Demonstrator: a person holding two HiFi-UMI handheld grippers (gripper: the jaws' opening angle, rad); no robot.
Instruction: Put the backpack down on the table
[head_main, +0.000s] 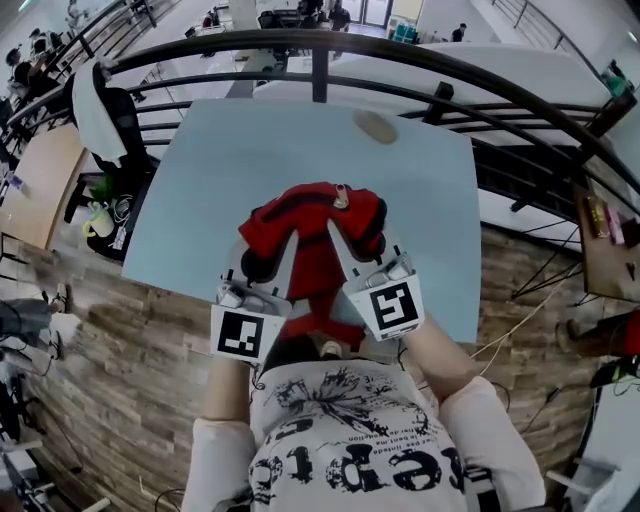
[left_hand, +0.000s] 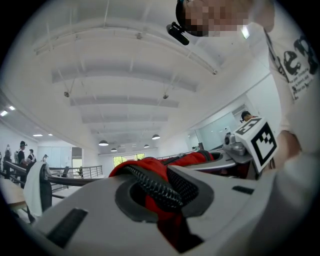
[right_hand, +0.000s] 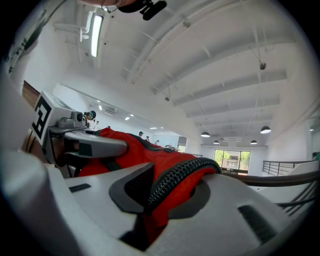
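At the far left of the head view, a white cloth (head_main: 97, 115) hangs over a dark chair (head_main: 128, 120) that stands on the wooden floor (head_main: 130, 360) beside a pale blue table (head_main: 250, 160).

The left gripper (head_main: 258, 262) is held level over the table's near edge. It is clamped on a padded shoulder strap (left_hand: 150, 186) of red fabric with black mesh edging. The left gripper view shows the strap pinched between the two pale jaws.

Between the two tools hangs the red backpack (head_main: 315, 225), above the near part of the table, with a metal zipper pull (head_main: 341, 196) showing on top. Whether its underside touches the tabletop cannot be told.

The right gripper (head_main: 365, 243) sits just beside the left one, also level. Its jaws are closed tightly on the backpack's other strap (right_hand: 180, 182), which bulges up between them in the right gripper view.

Further back on the table, well apart from the backpack, lies a small tan object (head_main: 376, 126). A curved black railing (head_main: 450, 65) runs behind the table and off to the right.
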